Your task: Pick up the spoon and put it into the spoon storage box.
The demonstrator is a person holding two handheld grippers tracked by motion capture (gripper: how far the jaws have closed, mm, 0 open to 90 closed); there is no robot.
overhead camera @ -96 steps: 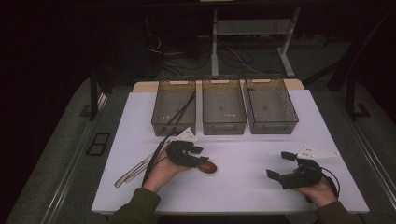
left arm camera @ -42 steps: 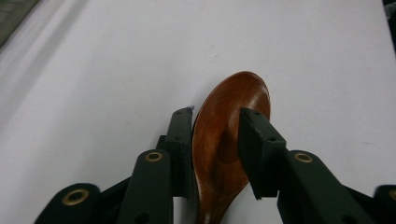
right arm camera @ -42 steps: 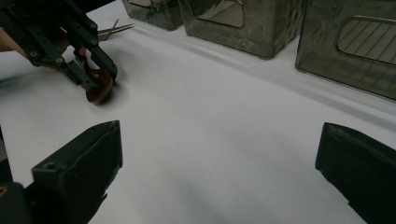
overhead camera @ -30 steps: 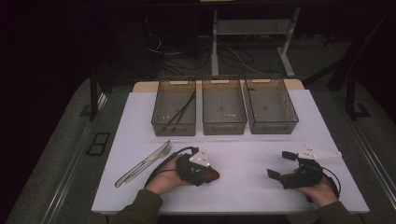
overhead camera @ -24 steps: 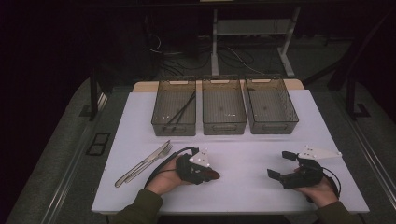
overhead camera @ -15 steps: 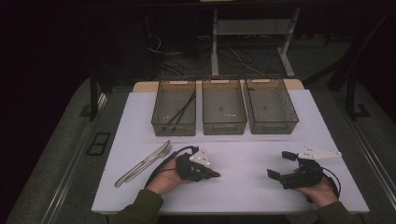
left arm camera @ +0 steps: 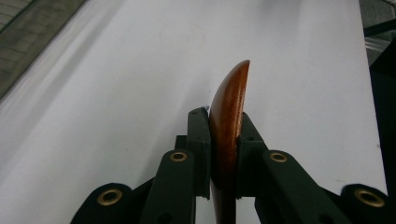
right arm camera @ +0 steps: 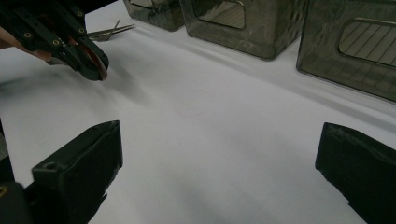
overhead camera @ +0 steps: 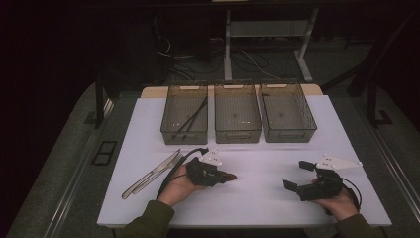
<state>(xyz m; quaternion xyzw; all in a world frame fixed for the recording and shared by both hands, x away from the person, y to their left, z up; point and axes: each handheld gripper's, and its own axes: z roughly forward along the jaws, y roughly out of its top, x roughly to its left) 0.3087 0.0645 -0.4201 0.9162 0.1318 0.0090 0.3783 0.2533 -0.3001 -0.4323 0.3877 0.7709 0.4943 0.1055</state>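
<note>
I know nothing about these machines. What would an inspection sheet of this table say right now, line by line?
Surface: white table top, bare in the middle.
Job's things: three dark mesh bins in a row at the far edge; the left bin holds dark sticks, cannot tell what kind.
Clutter: metal cutlery lying at the left.
Grippers: left gripper shut on a brown wooden piece; right gripper open, holding nothing.
Cables: a black cable trails from the left gripper; more cables on the floor beyond.
Surroundings: dark room, a white frame leg behind.
</note>
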